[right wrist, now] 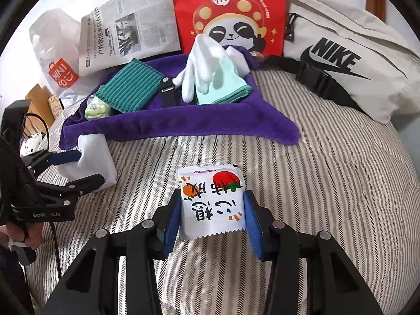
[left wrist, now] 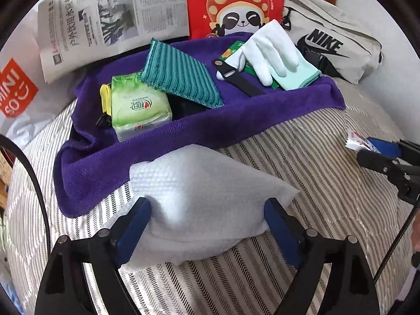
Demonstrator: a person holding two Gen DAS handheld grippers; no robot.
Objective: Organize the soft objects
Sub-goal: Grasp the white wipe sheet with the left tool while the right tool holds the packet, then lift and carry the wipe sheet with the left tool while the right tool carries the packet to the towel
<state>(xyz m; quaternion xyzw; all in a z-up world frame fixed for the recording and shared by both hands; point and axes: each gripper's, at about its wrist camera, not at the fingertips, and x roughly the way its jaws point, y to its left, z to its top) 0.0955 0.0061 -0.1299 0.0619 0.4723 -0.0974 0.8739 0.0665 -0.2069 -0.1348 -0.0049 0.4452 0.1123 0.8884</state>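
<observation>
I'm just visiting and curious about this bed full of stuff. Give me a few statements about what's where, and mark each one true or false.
1. The white glove lies on the purple towel. True.
2. The right hand-held gripper holds a green tissue pack. False: it holds a white snack packet printed with fruit; the green tissue pack sits on the towel.
3. A red bag with a cartoon panda stands behind the towel. True.
4. The white folded cloth is between the fingers of the left hand-held gripper. True.
5. The newspaper covers the glove. False: it stands apart, behind the towel.
</observation>
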